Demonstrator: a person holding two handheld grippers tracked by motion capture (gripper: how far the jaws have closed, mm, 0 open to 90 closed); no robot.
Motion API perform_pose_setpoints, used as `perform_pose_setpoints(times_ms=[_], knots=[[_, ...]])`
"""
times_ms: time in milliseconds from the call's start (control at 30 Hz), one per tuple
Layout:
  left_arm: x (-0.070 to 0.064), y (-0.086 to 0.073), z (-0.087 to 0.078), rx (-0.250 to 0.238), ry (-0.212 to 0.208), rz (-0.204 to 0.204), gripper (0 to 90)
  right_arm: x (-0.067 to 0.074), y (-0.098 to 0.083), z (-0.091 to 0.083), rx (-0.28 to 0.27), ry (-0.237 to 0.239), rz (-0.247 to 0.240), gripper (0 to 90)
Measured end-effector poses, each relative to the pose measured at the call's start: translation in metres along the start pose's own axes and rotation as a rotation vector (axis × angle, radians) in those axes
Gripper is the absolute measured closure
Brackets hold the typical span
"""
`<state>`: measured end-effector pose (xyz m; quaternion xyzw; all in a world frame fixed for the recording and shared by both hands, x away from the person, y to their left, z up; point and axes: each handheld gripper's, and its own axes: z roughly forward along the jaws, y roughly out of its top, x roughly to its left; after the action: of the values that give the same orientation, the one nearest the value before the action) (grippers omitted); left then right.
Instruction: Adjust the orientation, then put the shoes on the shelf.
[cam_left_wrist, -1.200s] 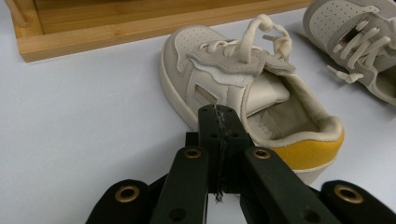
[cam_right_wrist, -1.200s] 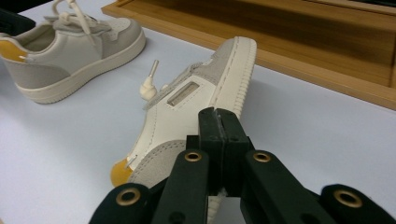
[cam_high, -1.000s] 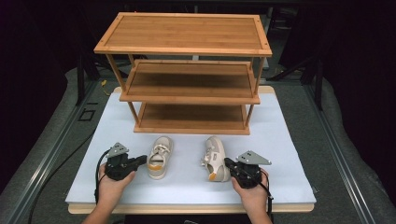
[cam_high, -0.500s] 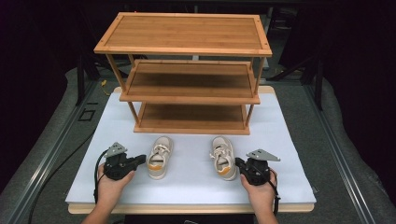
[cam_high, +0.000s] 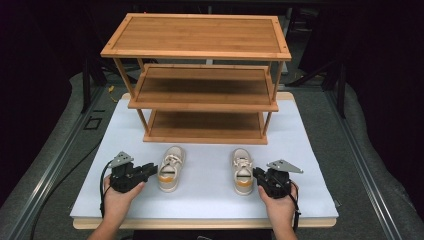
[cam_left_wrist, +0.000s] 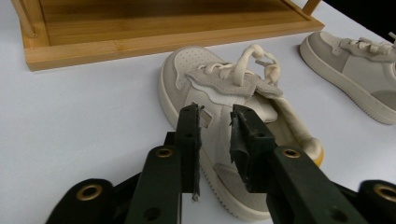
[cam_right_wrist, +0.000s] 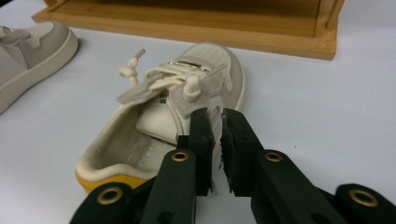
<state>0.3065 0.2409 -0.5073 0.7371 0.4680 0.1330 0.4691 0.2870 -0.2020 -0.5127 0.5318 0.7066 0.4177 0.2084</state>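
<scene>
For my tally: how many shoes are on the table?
2: the left shoe by the left gripper, the right shoe by the right gripper, both before the rack.

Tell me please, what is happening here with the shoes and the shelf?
A person holds a tool in each hand at a white table, before a wooden three-level rack with bare shelves. Two small beige shoes stand side by side on the table. The left tool is at the side wall of the left shoe, the right tool at the right shoe. Both tools' jaws have just been opening, each shoe's wall loosely between them.
</scene>
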Motion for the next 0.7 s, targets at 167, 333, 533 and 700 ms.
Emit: perform_pose_setpoints(times_ms=[167,333,533,700], knots=[[-0.003,0.002,-0.001,-0.012,-0.018,-0.007,66.1,0.001,0.001,-0.004,-0.044,-0.003,0.013,76.0],[-0.006,0.005,-0.001,-0.021,-0.031,-0.009,62.2,0.004,0.002,-0.007,-0.093,0.03,0.023,69.9],[-0.008,0.008,0.012,0.01,-0.035,0.006,59.1,0.012,0.002,-0.001,-0.093,0.05,-0.002,62.9],[-0.011,0.008,0.023,0.038,-0.036,0.013,54.8,0.015,0.001,0.008,-0.063,0.045,-0.009,59.3]])
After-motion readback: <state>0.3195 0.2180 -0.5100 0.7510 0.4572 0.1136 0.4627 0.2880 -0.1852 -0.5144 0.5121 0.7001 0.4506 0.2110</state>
